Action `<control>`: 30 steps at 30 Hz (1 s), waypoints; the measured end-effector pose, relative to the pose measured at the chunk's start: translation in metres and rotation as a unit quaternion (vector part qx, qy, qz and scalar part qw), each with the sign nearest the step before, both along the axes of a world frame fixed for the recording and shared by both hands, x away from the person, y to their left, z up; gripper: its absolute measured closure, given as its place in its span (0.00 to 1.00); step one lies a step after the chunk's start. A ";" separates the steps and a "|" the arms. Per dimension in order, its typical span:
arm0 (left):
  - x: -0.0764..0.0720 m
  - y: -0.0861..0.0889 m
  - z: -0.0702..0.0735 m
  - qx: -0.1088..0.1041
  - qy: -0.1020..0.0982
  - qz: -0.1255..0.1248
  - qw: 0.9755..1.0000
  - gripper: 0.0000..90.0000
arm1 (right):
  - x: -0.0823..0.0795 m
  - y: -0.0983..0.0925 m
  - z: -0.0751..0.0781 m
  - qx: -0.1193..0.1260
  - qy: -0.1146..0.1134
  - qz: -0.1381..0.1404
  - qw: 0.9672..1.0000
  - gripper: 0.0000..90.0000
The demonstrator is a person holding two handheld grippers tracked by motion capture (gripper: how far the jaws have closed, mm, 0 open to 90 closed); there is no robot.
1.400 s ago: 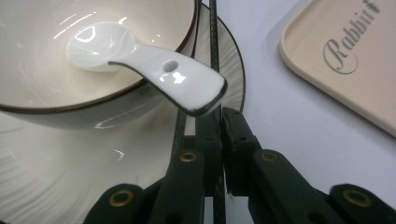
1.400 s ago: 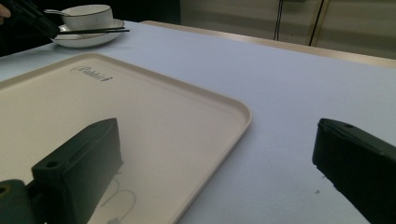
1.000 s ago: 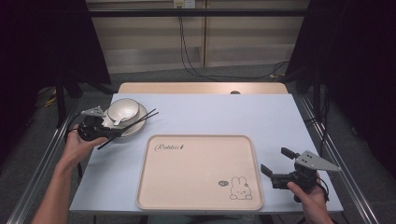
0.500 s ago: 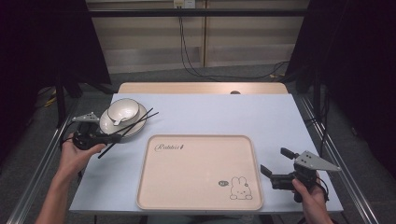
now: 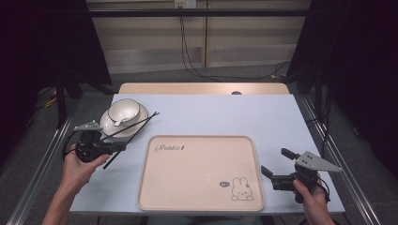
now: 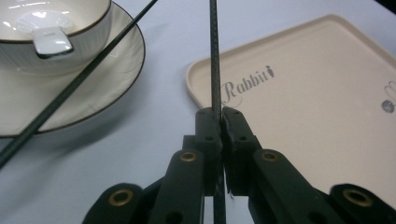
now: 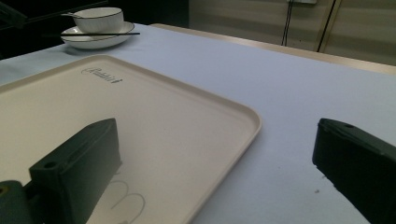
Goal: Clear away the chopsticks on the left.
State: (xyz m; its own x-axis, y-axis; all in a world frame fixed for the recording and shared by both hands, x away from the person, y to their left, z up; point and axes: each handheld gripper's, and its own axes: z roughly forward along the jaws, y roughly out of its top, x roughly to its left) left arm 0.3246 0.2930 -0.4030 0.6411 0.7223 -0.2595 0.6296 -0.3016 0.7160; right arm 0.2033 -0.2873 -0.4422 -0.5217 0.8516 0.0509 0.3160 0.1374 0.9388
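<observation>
Tray [image 5: 202, 183] w/ script "Rabbit" + bunny print sits mid-table; left gripper [image 5: 123, 144] pinches one black chopstick [image 6: 214, 56] just off its left edge, 2nd chopstick [image 6: 74, 86] lies across plate [image 5: 141, 115], right gripper [image 5: 274, 164] spread wide by tray's right side.

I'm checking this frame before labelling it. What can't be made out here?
- Spoon in the bowl: handle cut off by the left gripper view's top edge.
- Held chopstick: lower end hidden between the left tool jaws.
- Second chopstick: where its near end rests is cut off at the frame edge.
- Tray rabbit print: too small to read.
</observation>
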 end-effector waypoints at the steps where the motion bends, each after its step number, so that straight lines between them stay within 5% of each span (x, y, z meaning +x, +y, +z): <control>1: -0.004 -0.002 0.001 0.003 0.000 0.009 1.000 0.96 | 0.000 0.000 0.000 -0.001 -0.001 -0.002 1.000 0.01; 19: -0.050 -0.041 0.000 -0.016 0.015 0.089 0.996 0.96 | 0.001 0.002 0.000 0.001 -0.002 0.006 1.000 0.01; 24: -0.058 -0.059 -0.004 0.013 0.030 0.094 0.995 0.96 | 0.000 0.002 0.000 0.001 -0.001 0.006 1.000 0.01; 30: -0.062 -0.075 -0.015 0.023 0.043 0.112 0.993 0.96 | 0.000 0.003 0.000 -0.001 -0.004 0.011 1.000 0.01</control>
